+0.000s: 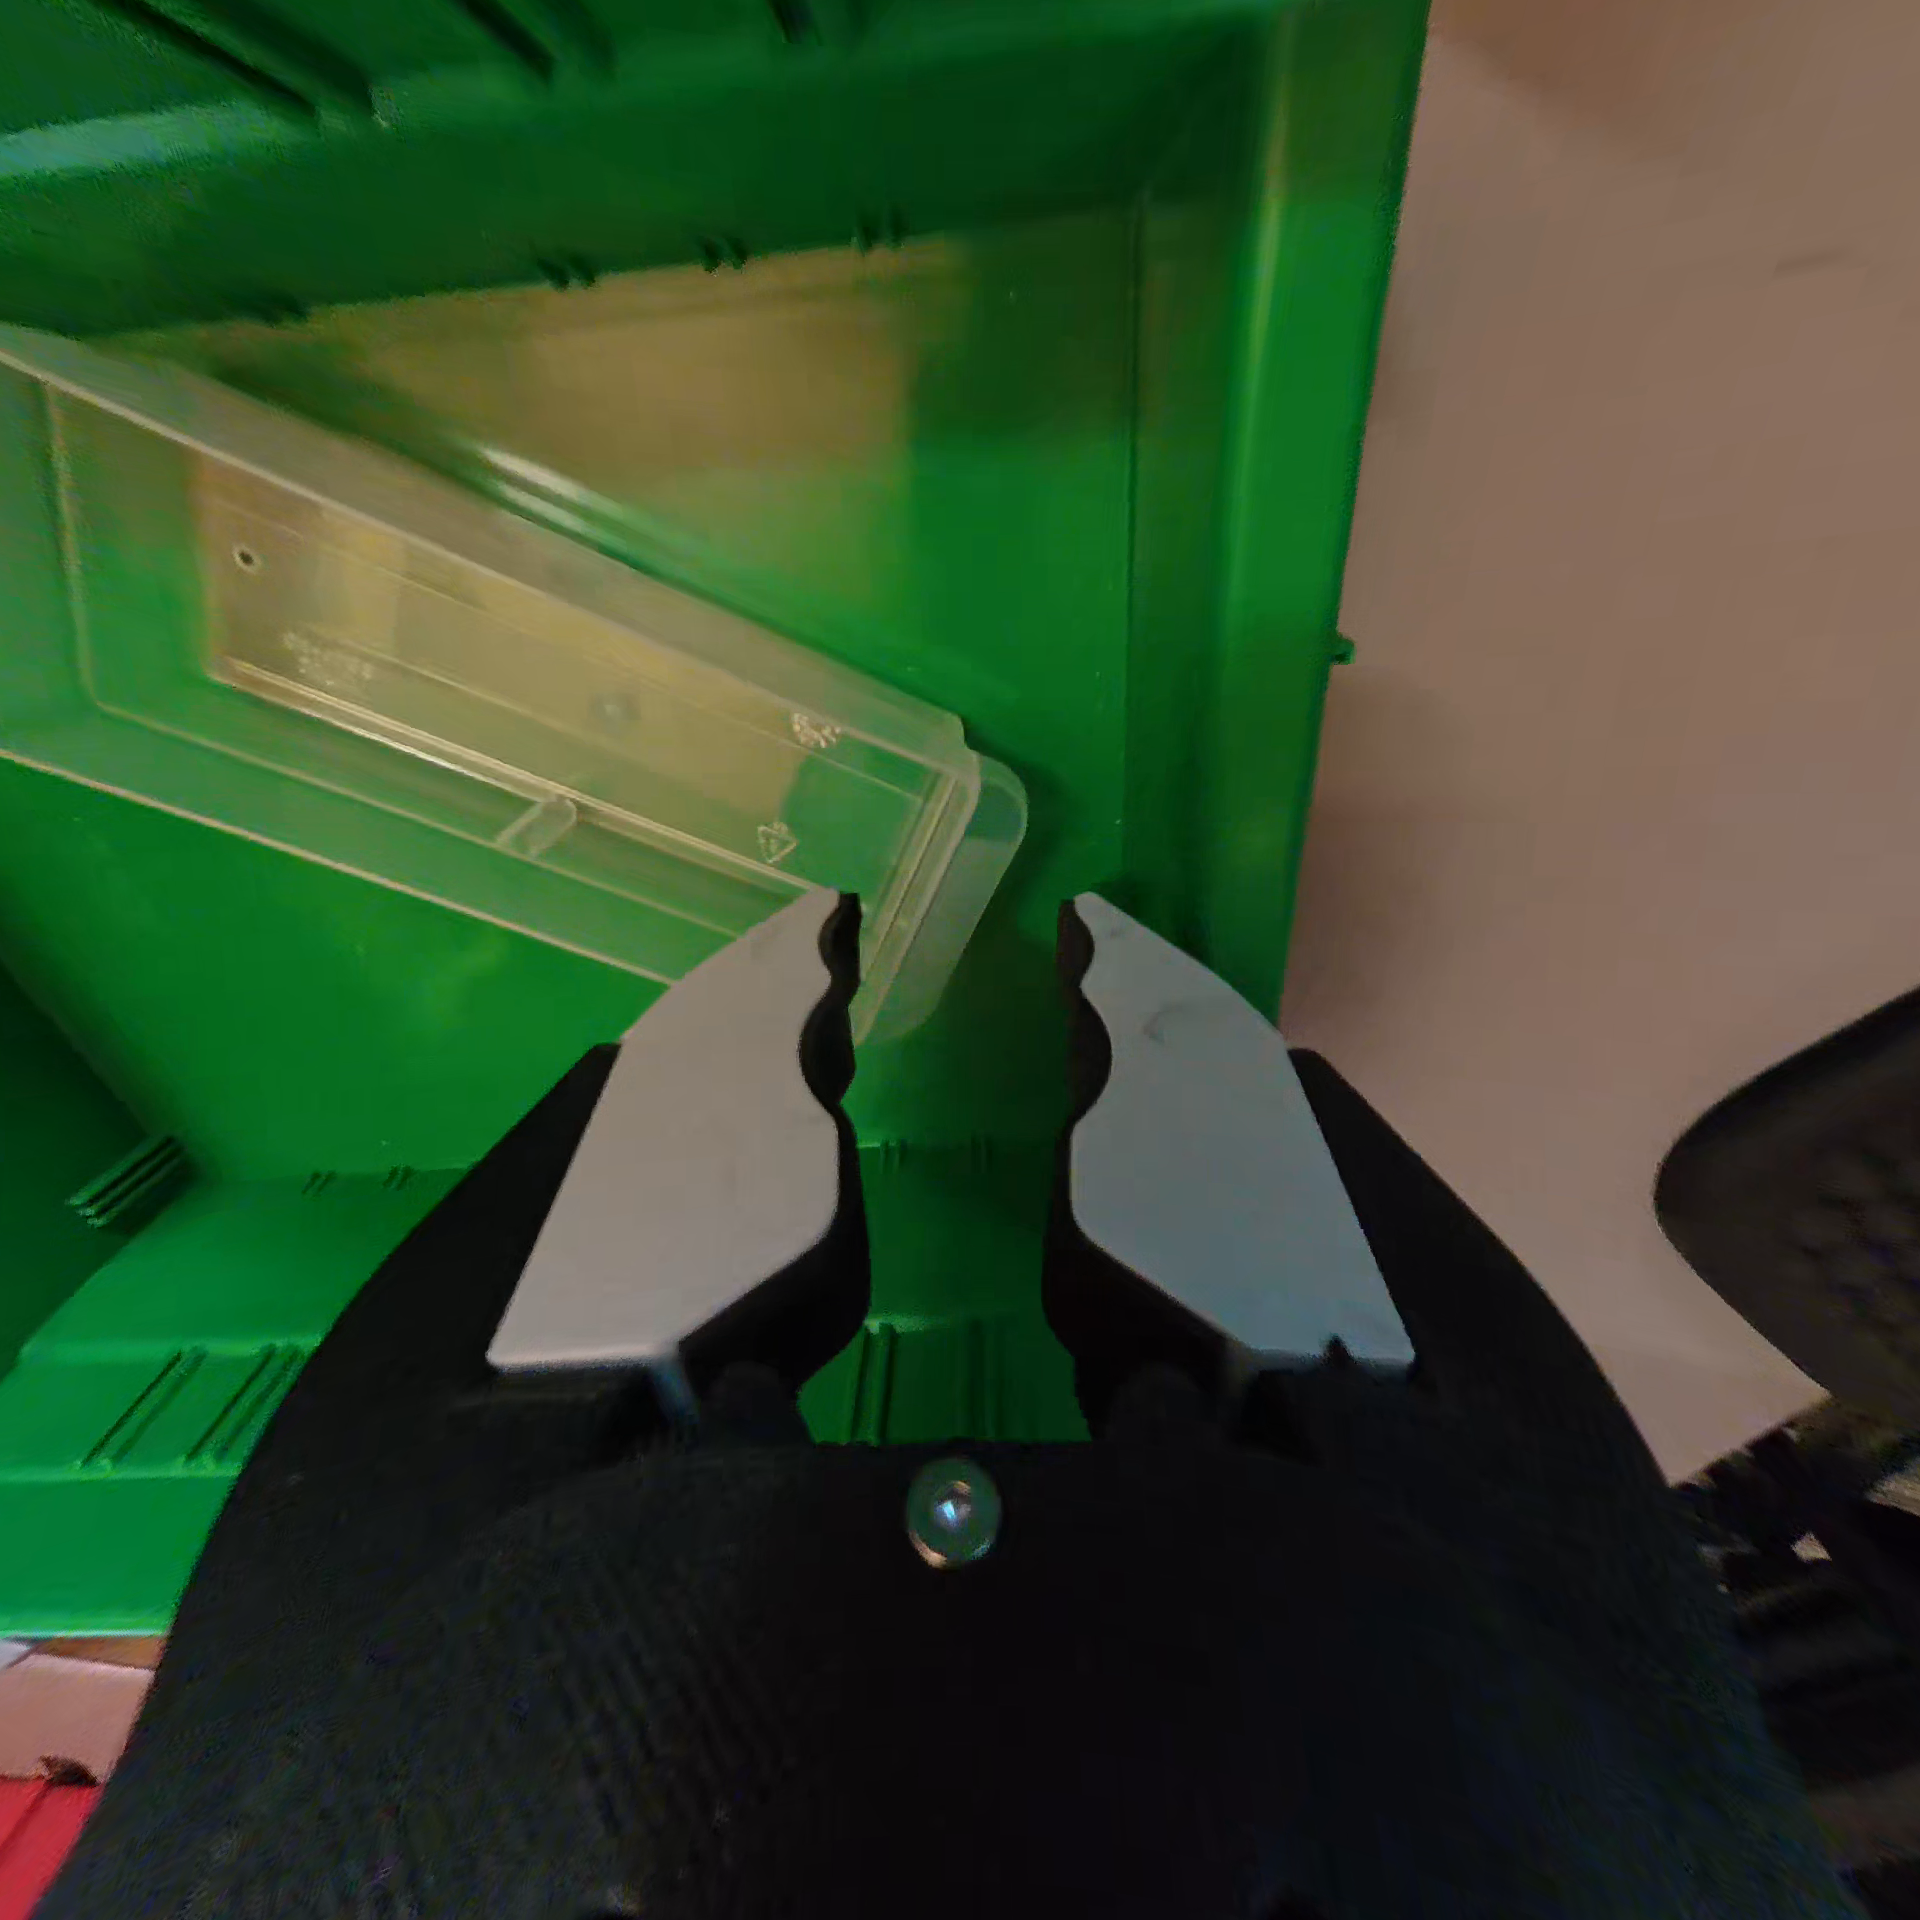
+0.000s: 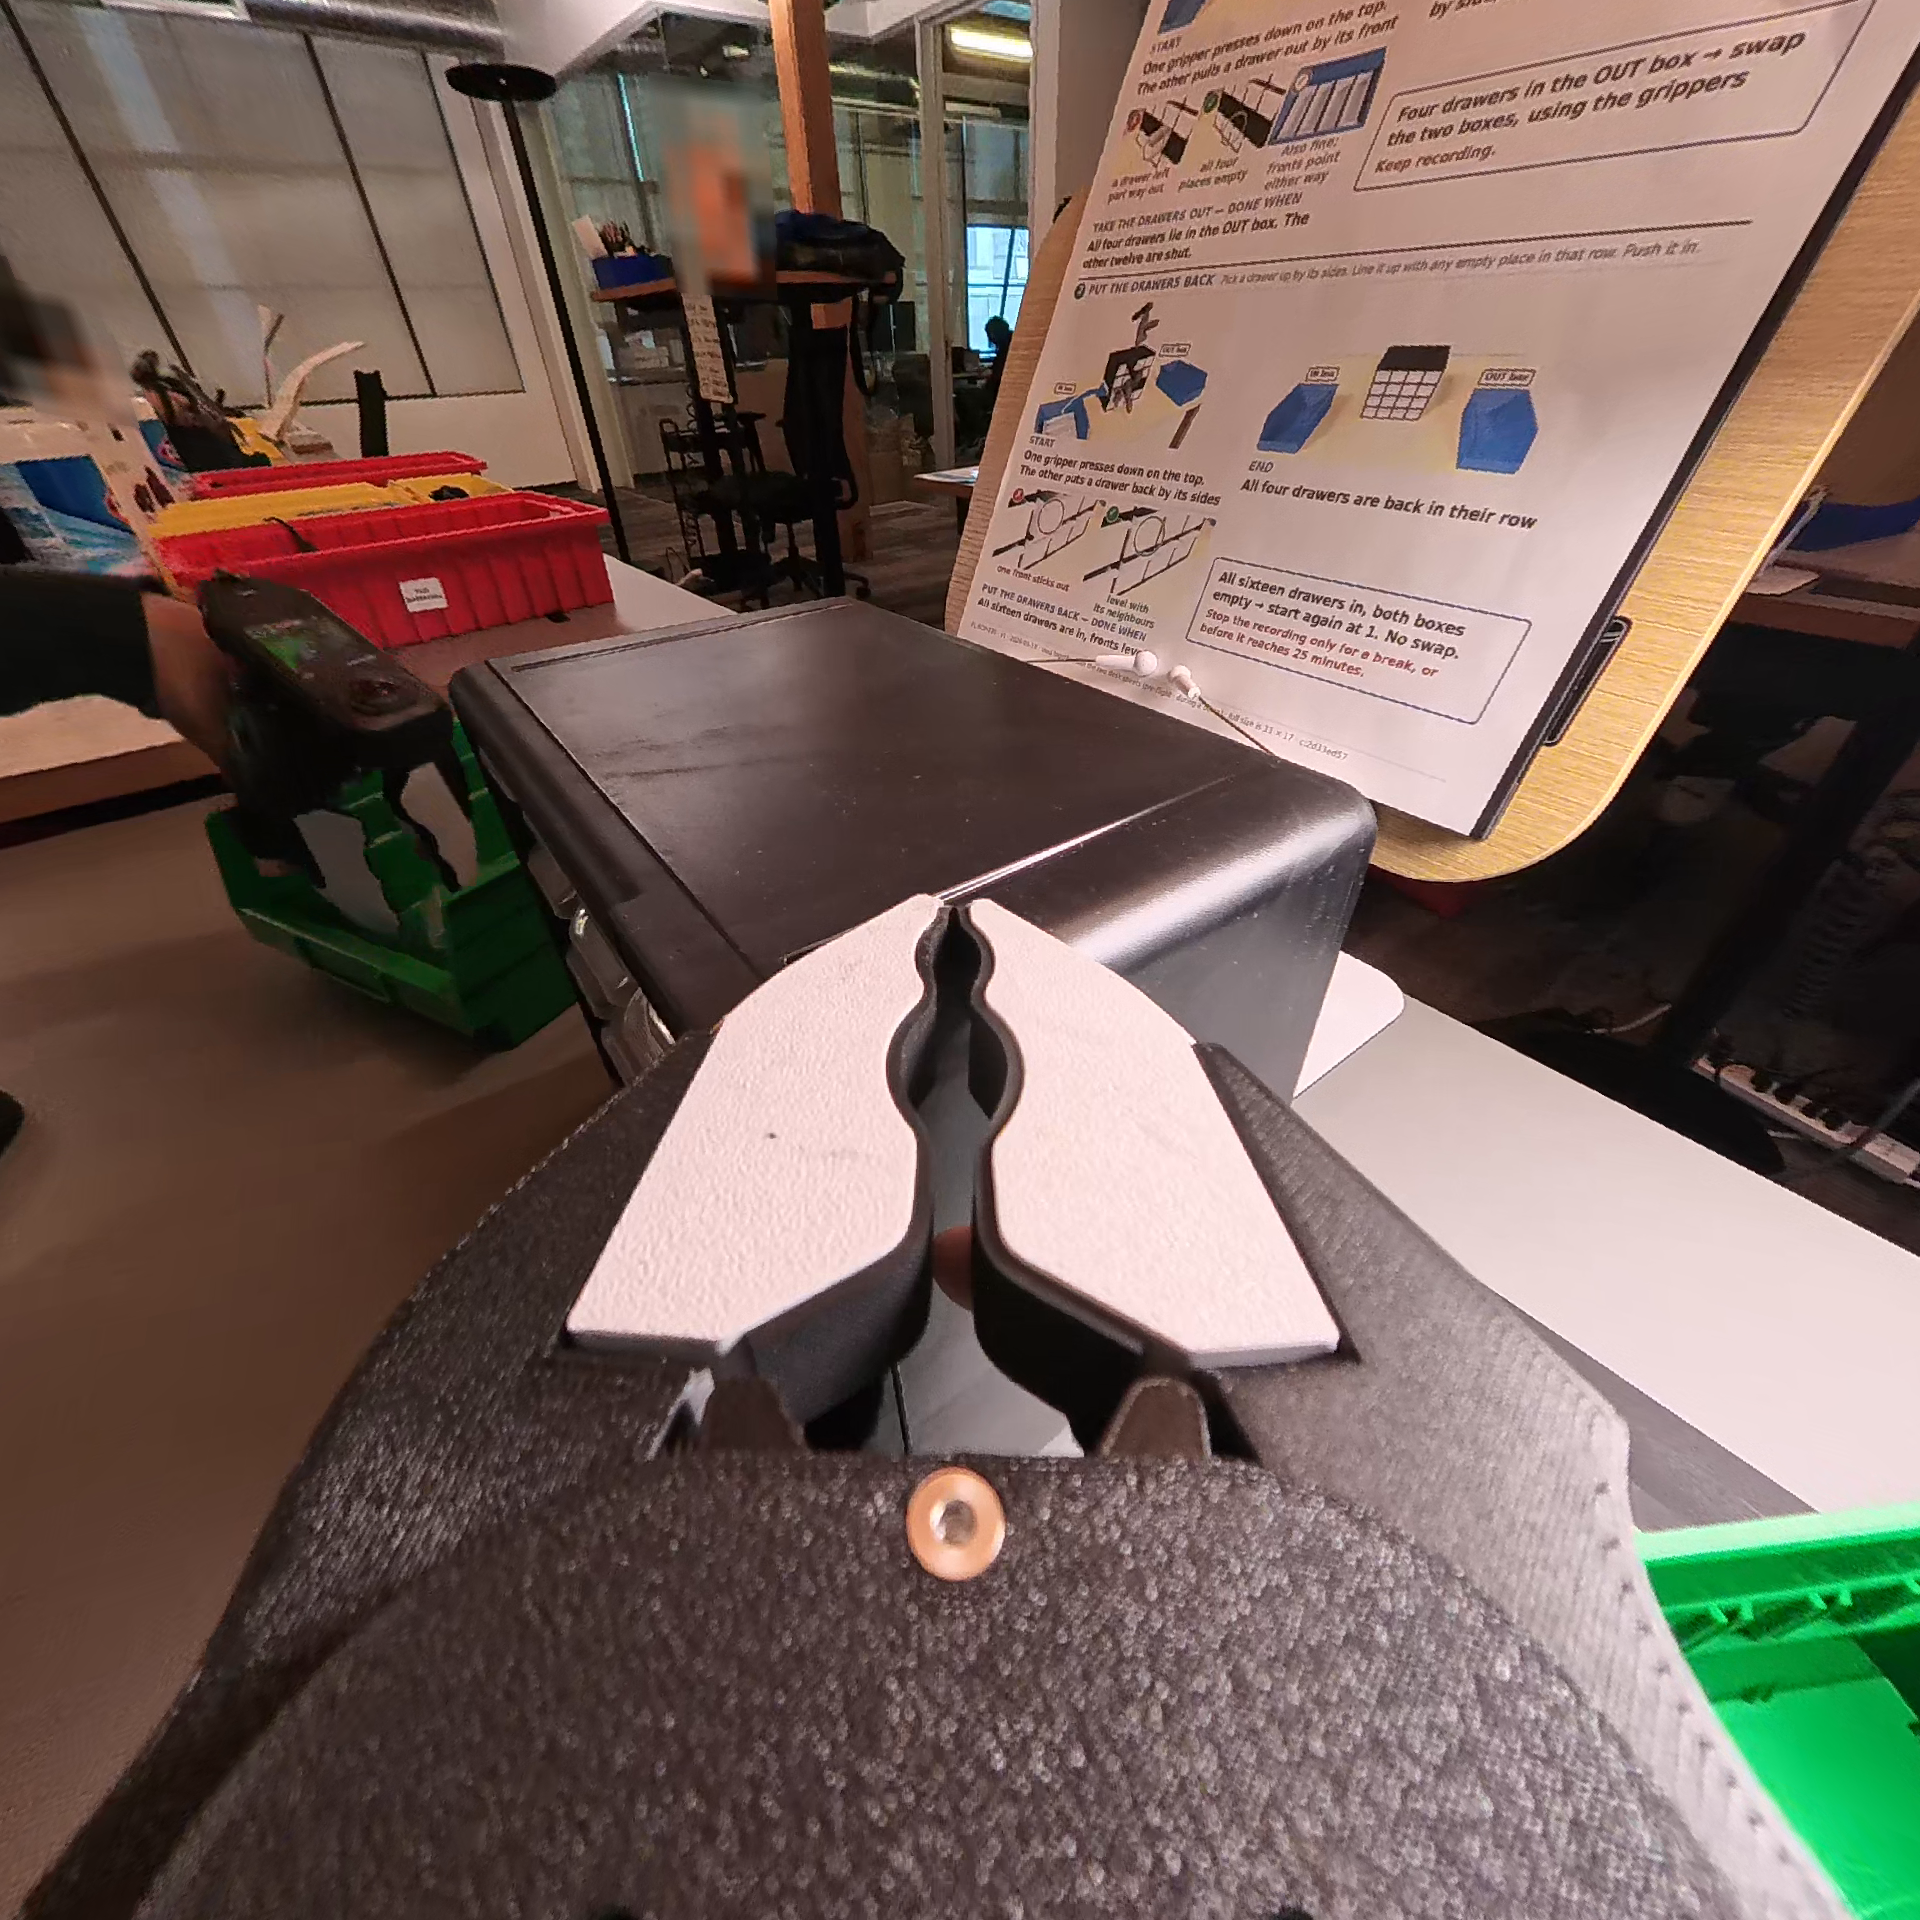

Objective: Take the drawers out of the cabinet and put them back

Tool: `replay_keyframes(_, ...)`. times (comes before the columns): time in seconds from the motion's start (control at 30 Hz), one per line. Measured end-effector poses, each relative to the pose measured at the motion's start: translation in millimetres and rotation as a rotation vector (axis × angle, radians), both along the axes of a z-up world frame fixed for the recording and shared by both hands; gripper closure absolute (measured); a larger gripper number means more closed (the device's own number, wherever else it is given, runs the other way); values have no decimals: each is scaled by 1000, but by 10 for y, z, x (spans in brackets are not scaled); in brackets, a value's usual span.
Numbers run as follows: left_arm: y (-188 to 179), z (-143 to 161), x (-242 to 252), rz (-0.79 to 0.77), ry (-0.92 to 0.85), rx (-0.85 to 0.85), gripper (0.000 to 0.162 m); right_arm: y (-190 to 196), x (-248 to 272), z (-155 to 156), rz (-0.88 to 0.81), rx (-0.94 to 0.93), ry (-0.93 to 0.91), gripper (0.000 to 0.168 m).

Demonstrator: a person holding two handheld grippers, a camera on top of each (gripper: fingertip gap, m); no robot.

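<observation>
My left gripper (image 1: pixel 958 909) is parted, over the green bin (image 1: pixel 1195 520); clear drawer (image 1: pixel 499 665) lies just ahead-left, corner between the tips. My right gripper (image 2: pixel 954 920), closed and empty, rests on the black cabinet (image 2: pixel 831 748). Risk: slick angled corner slipping out as I close.

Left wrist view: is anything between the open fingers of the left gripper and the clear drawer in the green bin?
Nothing separate. In the left wrist view the left gripper is open, and the clear drawer has its near corner just past one fingertip, over the green bin; contact is unclear.
</observation>
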State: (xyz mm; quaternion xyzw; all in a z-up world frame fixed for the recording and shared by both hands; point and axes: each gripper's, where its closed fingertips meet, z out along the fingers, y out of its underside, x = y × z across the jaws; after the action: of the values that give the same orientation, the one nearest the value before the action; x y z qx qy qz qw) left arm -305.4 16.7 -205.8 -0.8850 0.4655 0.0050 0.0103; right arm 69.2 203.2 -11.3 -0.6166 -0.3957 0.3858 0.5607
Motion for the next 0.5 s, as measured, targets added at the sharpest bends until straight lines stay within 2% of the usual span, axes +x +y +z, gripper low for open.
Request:
replay_keyframes(0.13,54,-74,2,-22,23,69,143,-1,1,1,-5,2,-2,168)
replay_keyframes(0.23,101,-13,68,-30,15,133,144,-1,1,0,-4,0,1,168)
replay_keyframes(0.5,119,656,399,-80,-32,371,143,1,0,0,-1,0,2,168)
